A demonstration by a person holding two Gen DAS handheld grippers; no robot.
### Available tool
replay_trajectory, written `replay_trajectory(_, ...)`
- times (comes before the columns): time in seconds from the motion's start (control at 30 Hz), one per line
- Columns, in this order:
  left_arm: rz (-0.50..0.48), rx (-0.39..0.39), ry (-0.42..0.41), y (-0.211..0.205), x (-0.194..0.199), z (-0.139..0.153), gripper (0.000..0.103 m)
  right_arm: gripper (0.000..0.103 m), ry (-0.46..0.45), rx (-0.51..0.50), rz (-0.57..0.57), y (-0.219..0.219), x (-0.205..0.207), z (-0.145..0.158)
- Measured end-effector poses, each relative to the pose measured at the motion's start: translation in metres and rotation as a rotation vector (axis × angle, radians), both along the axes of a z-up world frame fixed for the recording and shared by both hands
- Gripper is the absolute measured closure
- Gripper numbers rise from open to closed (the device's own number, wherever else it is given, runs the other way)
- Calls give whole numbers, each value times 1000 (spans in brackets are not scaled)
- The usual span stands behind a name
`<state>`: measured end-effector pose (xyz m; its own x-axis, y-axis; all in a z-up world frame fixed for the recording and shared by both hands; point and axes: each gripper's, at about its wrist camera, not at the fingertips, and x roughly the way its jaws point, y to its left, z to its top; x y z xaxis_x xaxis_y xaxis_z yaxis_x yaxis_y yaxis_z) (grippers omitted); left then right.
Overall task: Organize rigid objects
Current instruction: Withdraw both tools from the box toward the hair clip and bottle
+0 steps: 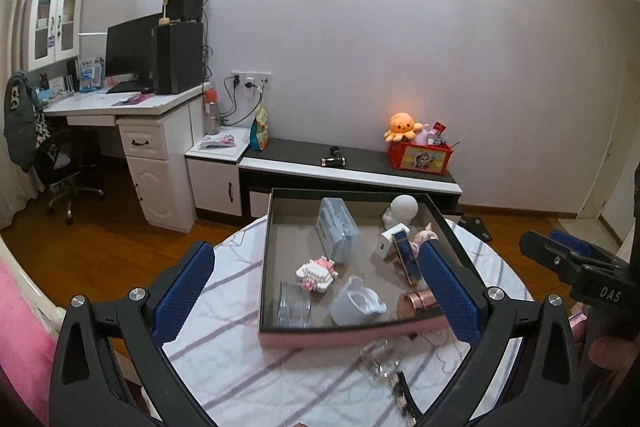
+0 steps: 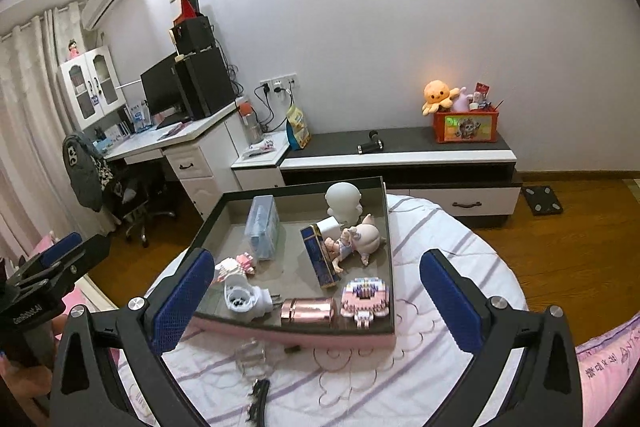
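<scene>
A shallow box with a dark rim and pink side stands on the striped bedspread. Inside lie a clear blue case, a white figure, a blue carton, a doll, block figures, a white plug and a rose-gold cylinder. A clear glass piece lies in front of the box. My left gripper and right gripper hover near the box's front, both open and empty.
Behind the box runs a low dark-topped cabinet with an orange crate and a plush toy. A white desk and office chair stand at left. A black scale lies on the wooden floor. A dark chain-like item rests nearby.
</scene>
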<state>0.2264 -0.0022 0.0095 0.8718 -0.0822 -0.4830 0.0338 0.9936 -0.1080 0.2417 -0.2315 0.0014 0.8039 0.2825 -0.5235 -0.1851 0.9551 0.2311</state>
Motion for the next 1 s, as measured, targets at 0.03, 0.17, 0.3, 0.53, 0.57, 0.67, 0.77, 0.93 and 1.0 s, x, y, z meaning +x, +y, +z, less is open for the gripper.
replay_trajectory(0.03,0,0,-1,0,-7,0,0,0,-3,0,-2,-1,-4,1)
replay_trajectory(0.17,1,-7,2,2,-29,-2,0,0,-13,2,-6,-4,-26,4)
replay_trajectory(0.3,7,-4,6,3,-48,-4,0,0,-22,0,-16,-6,-46,5)
replay_trajectory(0.53,29,11,4,2,-80,-7,0,0,-33,7,-34,-6,-77,7)
replay_trajectory(0.57,31,13,7,2,-84,-7,0,0,-35,8,-31,-4,-82,7)
replay_trajectory(0.67,35,13,15,3,-94,-9,0,0,-35,4,-24,-1,-94,5)
replay_trajectory(0.77,37,13,22,2,-102,-12,0,0,-27,6,-18,-1,-102,3)
replay_trajectory(0.93,34,19,33,0,-113,-16,0,0,-21,7,-19,-1,-112,-2)
replay_trajectory(1.0,32,21,34,-1,-115,-16,0,0,-20,6,-18,-2,-113,-2)
